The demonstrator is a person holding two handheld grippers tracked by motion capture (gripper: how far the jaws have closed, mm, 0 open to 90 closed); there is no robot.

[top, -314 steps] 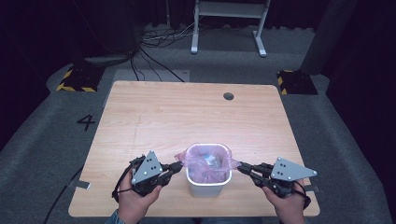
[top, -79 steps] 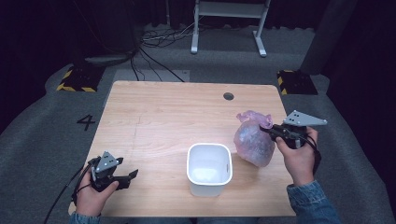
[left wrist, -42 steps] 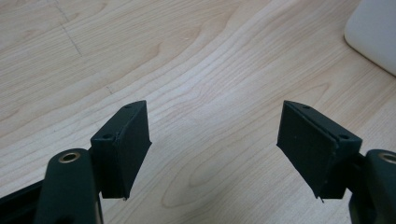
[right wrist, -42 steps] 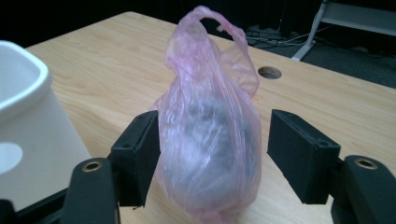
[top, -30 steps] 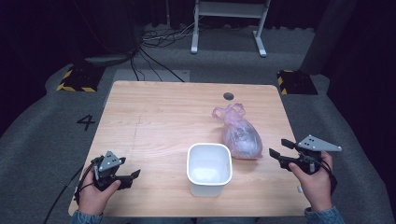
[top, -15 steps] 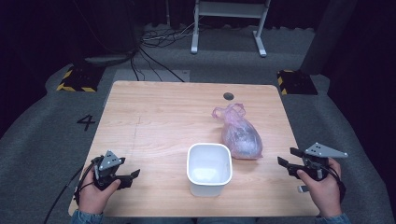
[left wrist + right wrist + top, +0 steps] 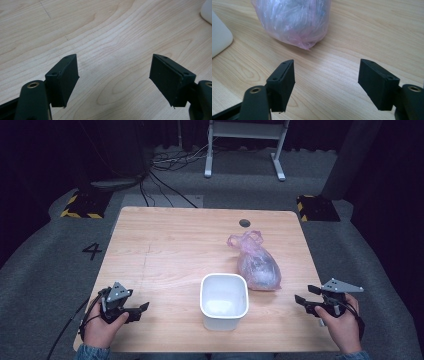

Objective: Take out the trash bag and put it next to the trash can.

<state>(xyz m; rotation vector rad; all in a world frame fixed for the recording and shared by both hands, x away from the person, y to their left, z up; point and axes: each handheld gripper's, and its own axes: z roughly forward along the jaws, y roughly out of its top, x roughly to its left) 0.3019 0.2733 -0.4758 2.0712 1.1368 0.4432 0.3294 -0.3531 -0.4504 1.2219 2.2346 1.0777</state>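
Reading from the left, we find the only writing off the worktop (image 7: 165, 245): a black "4" (image 7: 92, 251) marked on the grey floor at about 9 o'clock from the worktop's centre. At 7 o'clock, near the front edge, we hold the left gripper (image 7: 141, 308) low over the wood, its jaws spread wide with bare woodgrain between them; our left hand (image 7: 102, 327) wraps its body and the forearm enters from the bottom edge. In the left gripper view a corner of the white tub shows at the upper right. The white tub (image 7: 224, 301) stands upright at 6 o'clock, open mouth up. Just beside it, at about 4 o'clock, the pink translucent bag (image 7: 257, 265) lies on the wood, its knotted handles pointing toward 12. At 4 o'clock, near the right edge, the right gripper (image 7: 306, 296) is also wide open and holds nothing, pointing toward the tub and clear of the bag; our right hand (image 7: 340, 325) grips it from behind.
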